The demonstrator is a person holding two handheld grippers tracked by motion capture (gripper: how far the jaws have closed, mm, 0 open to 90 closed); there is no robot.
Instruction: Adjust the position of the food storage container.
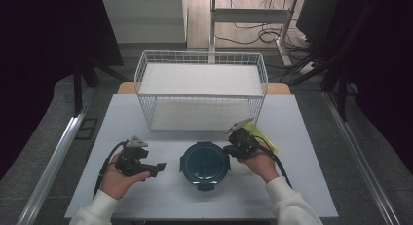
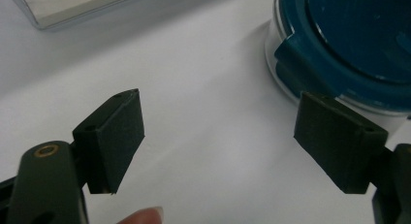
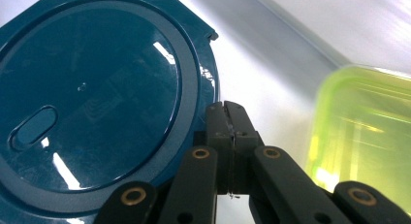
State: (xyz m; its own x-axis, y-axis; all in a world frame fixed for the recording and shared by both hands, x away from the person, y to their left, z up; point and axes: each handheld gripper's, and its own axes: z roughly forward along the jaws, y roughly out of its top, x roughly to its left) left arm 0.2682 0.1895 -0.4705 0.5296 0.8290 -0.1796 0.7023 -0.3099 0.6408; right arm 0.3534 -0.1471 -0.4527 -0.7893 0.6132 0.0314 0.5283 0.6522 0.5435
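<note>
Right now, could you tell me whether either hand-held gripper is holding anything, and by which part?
Nothing is held: the left hand-held gripper is open over bare table, and the right hand-held gripper is shut on nothing.

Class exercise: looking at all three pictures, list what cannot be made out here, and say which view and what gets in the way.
- Contents of the round dark blue lidded container: its opaque lid covers them in every view.
- The yellow-green translucent plastic container: cut off by the frame edge in the right gripper view; largely behind the right gripper and hand in the high view.
- Lower shelf of the white wire basket rack: its back is shadowed under the upper shelf, high view.
</note>
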